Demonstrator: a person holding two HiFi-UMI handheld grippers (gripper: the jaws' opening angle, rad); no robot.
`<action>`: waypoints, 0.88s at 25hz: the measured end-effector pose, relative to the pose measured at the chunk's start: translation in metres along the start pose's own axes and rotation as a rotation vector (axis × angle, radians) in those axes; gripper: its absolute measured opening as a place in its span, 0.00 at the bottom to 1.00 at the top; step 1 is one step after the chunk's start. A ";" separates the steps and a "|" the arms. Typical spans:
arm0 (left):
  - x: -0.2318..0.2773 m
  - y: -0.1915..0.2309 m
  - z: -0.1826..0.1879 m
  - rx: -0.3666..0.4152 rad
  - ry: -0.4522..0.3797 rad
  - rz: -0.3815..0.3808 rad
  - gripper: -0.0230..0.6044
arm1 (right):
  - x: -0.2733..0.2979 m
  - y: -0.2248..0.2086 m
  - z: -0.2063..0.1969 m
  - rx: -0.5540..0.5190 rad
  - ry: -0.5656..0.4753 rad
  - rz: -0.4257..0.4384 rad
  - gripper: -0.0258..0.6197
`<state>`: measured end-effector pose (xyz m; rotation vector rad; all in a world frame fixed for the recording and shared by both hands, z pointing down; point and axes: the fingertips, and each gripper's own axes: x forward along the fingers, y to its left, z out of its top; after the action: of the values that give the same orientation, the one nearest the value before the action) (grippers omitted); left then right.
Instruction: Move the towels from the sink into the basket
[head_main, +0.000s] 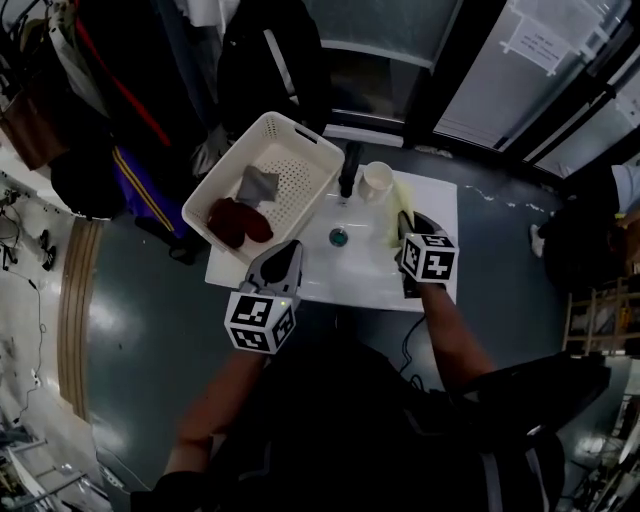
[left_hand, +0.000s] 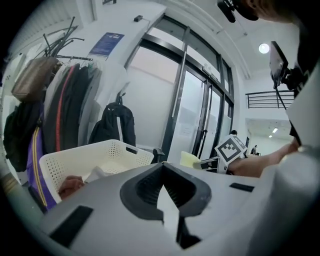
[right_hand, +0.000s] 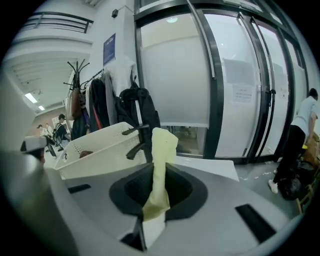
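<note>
Far out at nine o'clock in the head view, dark hanging coats (head_main: 120, 110) line the wall. Next to them, at ten o'clock from the drain, sits the white perforated plastic basket (head_main: 300, 150). A crumpled dark red towel (head_main: 238, 221) lies in its near end, and a small folded grey towel (head_main: 258, 185) lies just beyond it, touching it.

My left claw (head_main: 286, 250) hangs at seven o'clock from the drain, over the near edge of the white rectangular sink (head_main: 365, 270), pointing toward the basket. Its jaws are pressed together with nothing between them.

The sink's round drain (head_main: 338, 237) shows in the middle of the basin. At twelve o'clock from it the black tap (head_main: 350, 168) stands upright, with a white cup (head_main: 376, 181) just beside it at one o'clock.

My right claw (right_hand: 152, 202) is at three o'clock from the drain, over the right part of the sink. It is pinching a pale yellow towel (right_hand: 161, 150). The cloth is nipped between the jaws, and a narrow bunched strip of it runs out past the tips toward the tap and basket. I cannot tell whether the towel's loose end touches the sink.

Far off at three o'clock a person in dark trousers (right_hand: 295, 145) bends over by the glass doors.
</note>
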<state>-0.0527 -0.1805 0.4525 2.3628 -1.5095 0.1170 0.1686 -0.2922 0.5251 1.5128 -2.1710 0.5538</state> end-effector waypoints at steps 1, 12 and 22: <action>-0.008 0.004 0.002 0.002 -0.006 0.007 0.04 | -0.003 0.012 0.005 -0.001 -0.011 0.015 0.12; -0.096 0.079 0.020 -0.049 -0.095 0.114 0.04 | -0.015 0.140 0.052 -0.098 -0.096 0.134 0.12; -0.140 0.114 0.021 -0.043 -0.131 0.109 0.04 | -0.008 0.215 0.068 -0.191 -0.101 0.174 0.12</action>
<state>-0.2177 -0.1097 0.4249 2.2937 -1.6843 -0.0454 -0.0399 -0.2544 0.4478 1.2852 -2.3728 0.3199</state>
